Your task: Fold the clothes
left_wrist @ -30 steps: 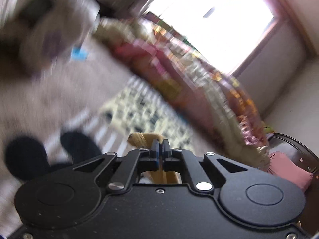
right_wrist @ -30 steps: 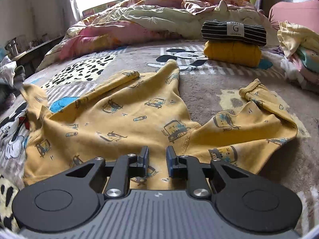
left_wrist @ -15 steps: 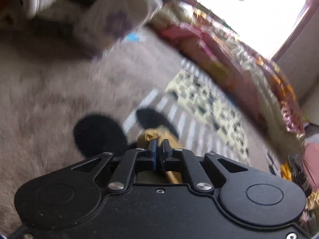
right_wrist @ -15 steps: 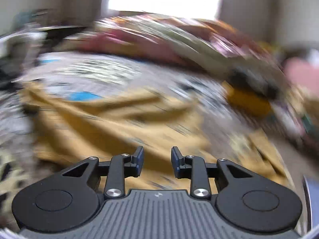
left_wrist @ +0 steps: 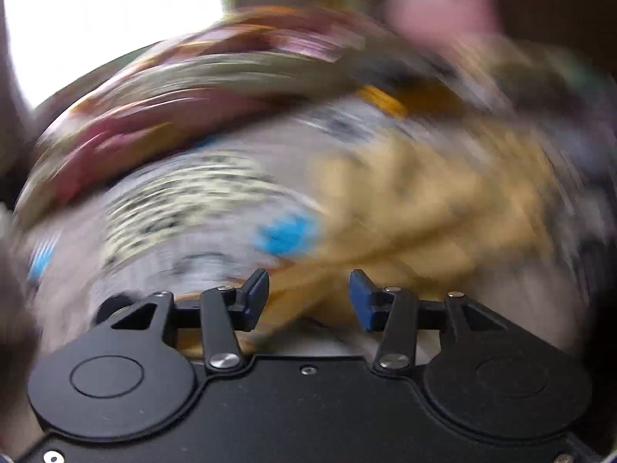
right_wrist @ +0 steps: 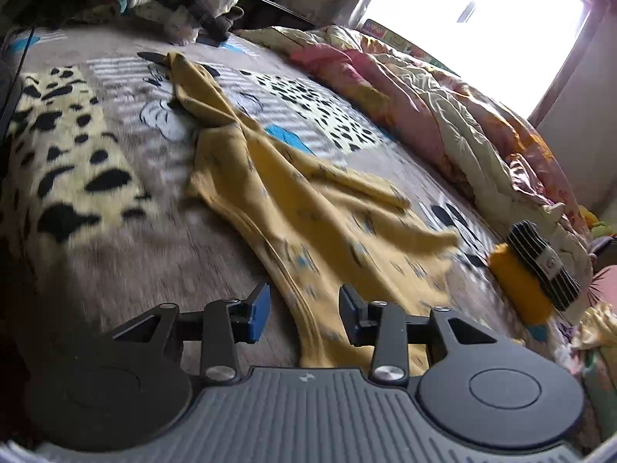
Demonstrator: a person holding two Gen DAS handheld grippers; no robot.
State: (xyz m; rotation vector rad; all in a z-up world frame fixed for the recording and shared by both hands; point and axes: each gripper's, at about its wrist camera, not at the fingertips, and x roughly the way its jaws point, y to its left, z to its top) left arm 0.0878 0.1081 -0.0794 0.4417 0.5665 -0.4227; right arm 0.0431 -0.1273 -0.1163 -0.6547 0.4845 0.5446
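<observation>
Your left gripper [left_wrist: 308, 293], clamped on the yellow garment [right_wrist: 308, 208] a second ago, has just been opening; its fingers now stand apart. Your right gripper [right_wrist: 302, 314] has been opening too, tilted over the garment's near edge on the bed [right_wrist: 96, 239].

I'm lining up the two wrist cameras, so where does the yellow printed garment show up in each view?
Left wrist: the yellow printed garment is a blurred patch right of centre, reaching down between the open left gripper.
Right wrist: the garment runs diagonally from upper left to the open right gripper.
Shared landmark: the blue patch on the blanket, beside the garment's edge.
</observation>
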